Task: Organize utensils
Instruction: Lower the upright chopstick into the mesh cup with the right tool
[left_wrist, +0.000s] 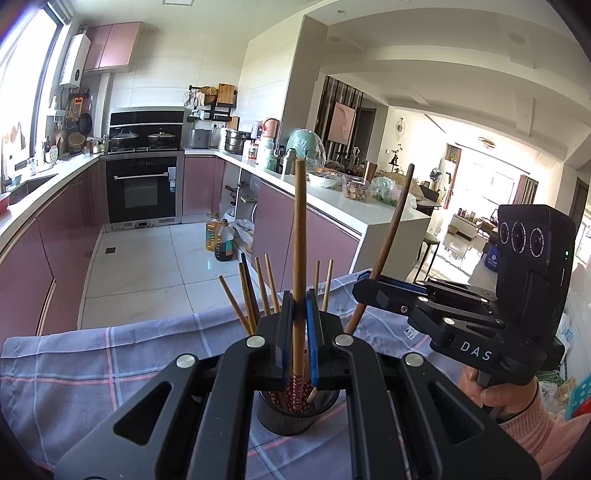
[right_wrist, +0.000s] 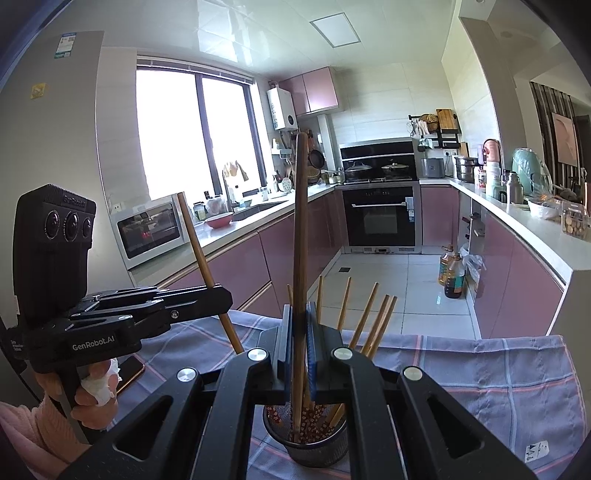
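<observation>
A black mesh cup (left_wrist: 295, 413) (right_wrist: 306, 439) stands on the checked cloth with several wooden chopsticks fanned out in it. In the left wrist view my left gripper (left_wrist: 300, 321) is shut on a light brown chopstick (left_wrist: 299, 229); it stands upright with its patterned lower end inside the cup. My right gripper (left_wrist: 365, 288) comes in from the right, shut on a dark brown chopstick (left_wrist: 391, 229) that leans toward the cup. In the right wrist view the right gripper (right_wrist: 299, 332) holds that dark chopstick (right_wrist: 301, 221) upright over the cup, and the left gripper (right_wrist: 221, 295) grips the light chopstick (right_wrist: 199, 251) at the left.
A blue-grey checked cloth (left_wrist: 92, 369) (right_wrist: 498, 376) covers the table. A phone (right_wrist: 129, 369) lies on it near the person's hand (right_wrist: 92, 391). Beyond the table edge are the tiled floor, oil bottles (left_wrist: 221, 240), pink cabinets and crowded counters.
</observation>
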